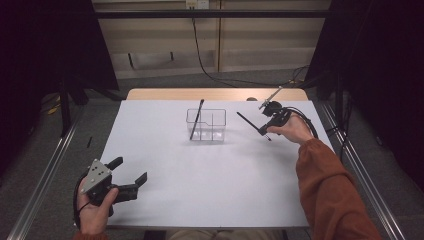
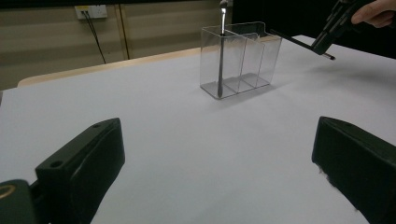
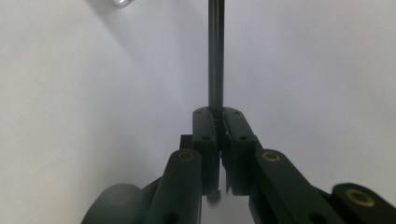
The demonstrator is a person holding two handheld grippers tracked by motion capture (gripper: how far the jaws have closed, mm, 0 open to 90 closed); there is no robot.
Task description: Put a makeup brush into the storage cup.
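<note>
A: What is at the left of the bench [image 1: 165, 200]?

B: Your left hand [image 1: 92, 212] comes in at the bench's near left corner, holding the left gripper [image 1: 131, 174]. Its jaws stand wide apart with nothing between them, angled toward the middle of the white bench top. A grey three-cornered plate sits on top of it.

A: And in the middle?

B: A clear box [image 1: 206, 124] stands toward the far side of the bench, split into compartments. A dark rod [image 1: 196, 119] stands in its left compartment, leaning with its top above the rim. In the left gripper view the box [image 2: 240, 58] is ahead and a little right, well apart from your jaws, and the rod [image 2: 221, 56] stands almost upright at its near corner.

A: What is at the right?

B: Your right hand [image 1: 292, 129], in a rust-coloured sleeve, holds the right gripper [image 1: 264, 129] just right of the box. Its jaws are closed on a thin black stick [image 1: 249, 123], which points left toward the box and is lifted off the bench. In the right gripper view the stick [image 3: 215, 56] runs straight out from between the closed jaws over the white surface.
</note>
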